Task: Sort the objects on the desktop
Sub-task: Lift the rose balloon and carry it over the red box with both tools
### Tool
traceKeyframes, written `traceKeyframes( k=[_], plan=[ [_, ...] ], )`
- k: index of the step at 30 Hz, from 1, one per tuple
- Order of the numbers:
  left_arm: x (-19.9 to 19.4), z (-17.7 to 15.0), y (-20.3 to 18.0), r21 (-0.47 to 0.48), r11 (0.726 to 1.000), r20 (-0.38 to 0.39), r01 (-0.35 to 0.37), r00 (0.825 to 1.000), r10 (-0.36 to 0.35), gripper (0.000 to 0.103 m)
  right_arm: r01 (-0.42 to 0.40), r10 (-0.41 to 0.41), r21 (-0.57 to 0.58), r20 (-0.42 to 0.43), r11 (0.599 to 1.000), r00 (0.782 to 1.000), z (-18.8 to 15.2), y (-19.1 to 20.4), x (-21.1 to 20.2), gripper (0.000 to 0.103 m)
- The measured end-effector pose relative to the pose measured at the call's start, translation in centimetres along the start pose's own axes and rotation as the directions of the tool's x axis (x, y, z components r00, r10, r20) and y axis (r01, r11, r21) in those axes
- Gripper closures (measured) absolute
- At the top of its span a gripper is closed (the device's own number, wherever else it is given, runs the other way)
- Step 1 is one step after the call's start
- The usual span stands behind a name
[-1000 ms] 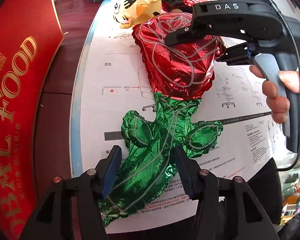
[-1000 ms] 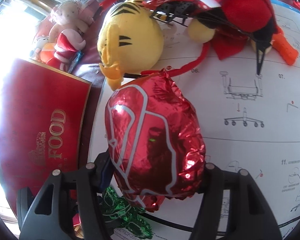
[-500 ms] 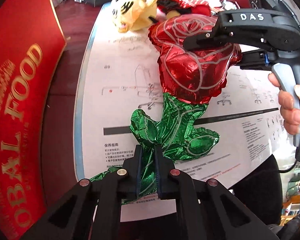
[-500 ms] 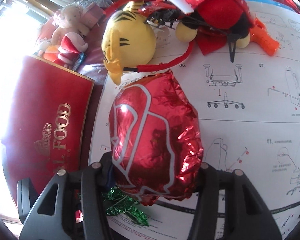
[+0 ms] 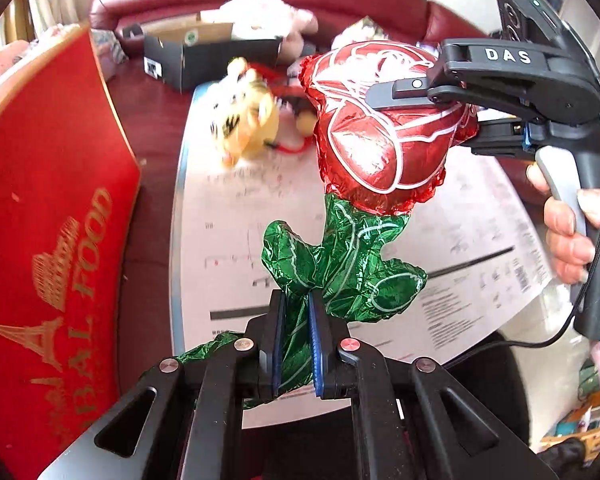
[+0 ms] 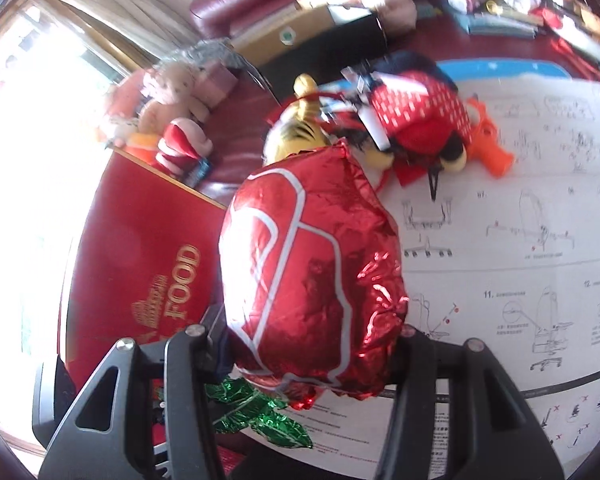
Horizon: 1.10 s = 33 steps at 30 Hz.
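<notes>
A red box (image 5: 52,240) stands at the left. The left tool (image 5: 296,340) is clenched on the green stem of the rose balloon (image 5: 384,140), held above the desk (image 5: 220,208). The right tool (image 6: 312,344) grips its red bloom between both fingers.

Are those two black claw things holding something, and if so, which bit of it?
Yes, both hold one foil rose balloon. The left gripper is shut on its green stem; the right gripper has its fingers clamped around the red flower head.
</notes>
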<state>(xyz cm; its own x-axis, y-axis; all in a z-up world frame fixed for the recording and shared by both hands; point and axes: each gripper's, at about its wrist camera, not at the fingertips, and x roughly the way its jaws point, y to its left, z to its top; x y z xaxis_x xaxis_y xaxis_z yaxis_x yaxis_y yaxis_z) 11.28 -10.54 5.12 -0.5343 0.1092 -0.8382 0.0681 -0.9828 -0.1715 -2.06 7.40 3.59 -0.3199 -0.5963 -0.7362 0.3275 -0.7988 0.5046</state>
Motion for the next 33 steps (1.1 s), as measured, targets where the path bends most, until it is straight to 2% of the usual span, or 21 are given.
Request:
traceKeyframes(
  k=[5,11,15,19,22,24,27,33],
  plan=[
    [-5.0,0.5,0.7,-0.039,0.999,0.090,0.001,0.996,0.002,0.093,-0.044,0.051,-0.080,0.077,0.996,0.996,0.7,4.3,-4.2,0.053],
    [-12.1,-0.5,3.5,-0.133,0.991,0.213,0.007,0.977,0.022,0.093,-0.120,0.145,-0.199,0.116,0.973,0.983,0.6,10.9,-7.4,0.053],
    [-16.7,-1.1,5.8,-0.192,0.981,0.306,-0.008,0.950,0.068,0.093,-0.180,0.223,-0.306,0.110,0.935,0.969,0.4,17.1,-8.7,0.053],
    [-20.7,-2.1,8.1,-0.254,0.966,0.392,-0.043,0.909,0.143,0.093,-0.235,0.289,-0.393,0.082,0.889,0.954,0.0,23.3,-8.8,0.053],
    [-22.5,-2.9,10.1,-0.312,0.947,0.419,-0.080,0.883,0.213,0.093,-0.269,0.322,-0.443,0.048,0.855,0.945,-0.3,27.6,-7.7,0.053],
    [-23.1,-3.1,11.8,-0.347,0.933,0.417,-0.101,0.874,0.249,0.093,-0.289,0.335,-0.469,0.016,0.835,0.942,-0.4,30.5,-6.4,0.053],
    [-23.2,-3.1,14.3,-0.384,0.915,0.397,-0.125,0.872,0.286,0.093,-0.291,0.321,-0.488,-0.024,0.823,0.947,-0.3,33.6,-3.8,0.053],
    [-21.0,-2.4,19.0,-0.428,0.894,0.320,-0.131,0.903,0.286,0.093,-0.241,0.245,-0.518,-0.063,0.821,0.967,0.4,37.6,1.5,0.053]
  ],
)
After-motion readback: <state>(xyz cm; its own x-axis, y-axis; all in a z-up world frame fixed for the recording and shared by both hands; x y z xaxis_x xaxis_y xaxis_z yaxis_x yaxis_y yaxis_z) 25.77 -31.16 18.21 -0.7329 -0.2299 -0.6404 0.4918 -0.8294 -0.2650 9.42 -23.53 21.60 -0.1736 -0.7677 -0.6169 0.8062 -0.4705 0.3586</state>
